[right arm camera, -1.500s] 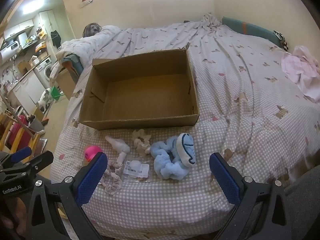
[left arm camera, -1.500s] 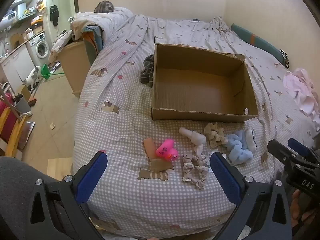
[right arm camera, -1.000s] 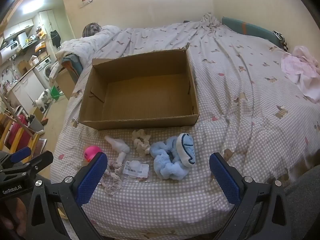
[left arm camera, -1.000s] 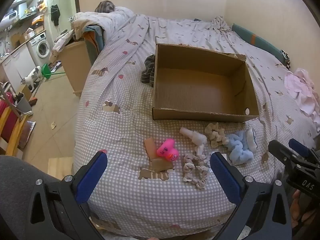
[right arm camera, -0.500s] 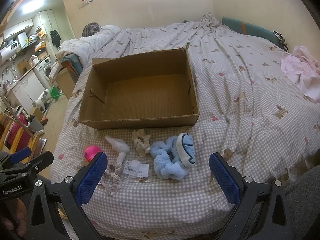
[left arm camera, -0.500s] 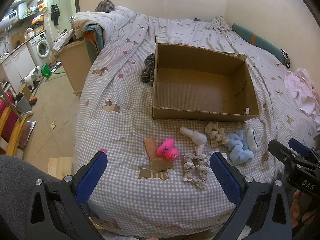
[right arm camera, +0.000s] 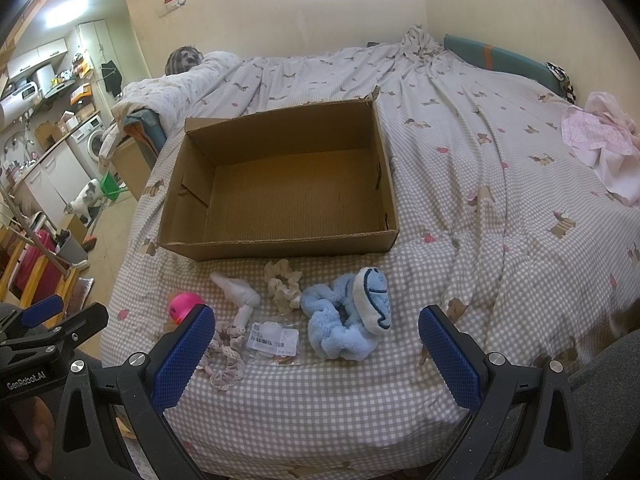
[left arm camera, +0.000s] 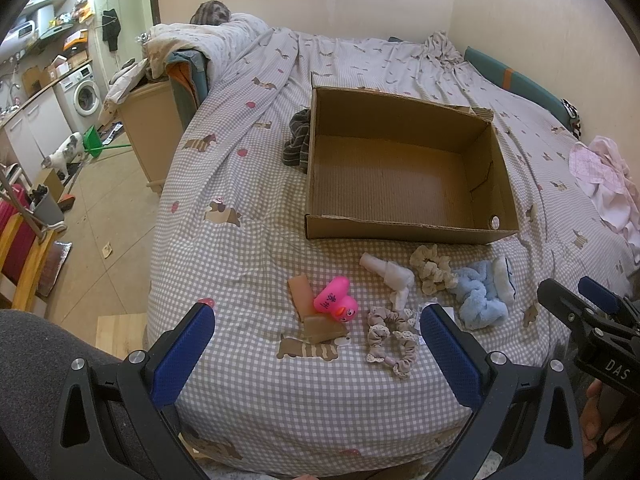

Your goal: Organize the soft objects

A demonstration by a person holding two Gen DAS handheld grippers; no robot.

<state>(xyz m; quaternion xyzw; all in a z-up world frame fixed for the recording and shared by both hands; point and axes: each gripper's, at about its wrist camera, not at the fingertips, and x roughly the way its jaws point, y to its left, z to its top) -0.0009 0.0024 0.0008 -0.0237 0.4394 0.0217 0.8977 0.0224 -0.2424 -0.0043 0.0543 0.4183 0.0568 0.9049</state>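
Bedspread clutter sits before my empty cardboard box; both claws gape wide, holding nothing; fluffy blue scrunchie may snag neighbours.

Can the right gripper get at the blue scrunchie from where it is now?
Probably yes. The right gripper has its jaws open, holding nothing, and the blue scrunchie lies on the bed just ahead, between the jaws' line. Nothing covers it; only a white plush leans against its right side.
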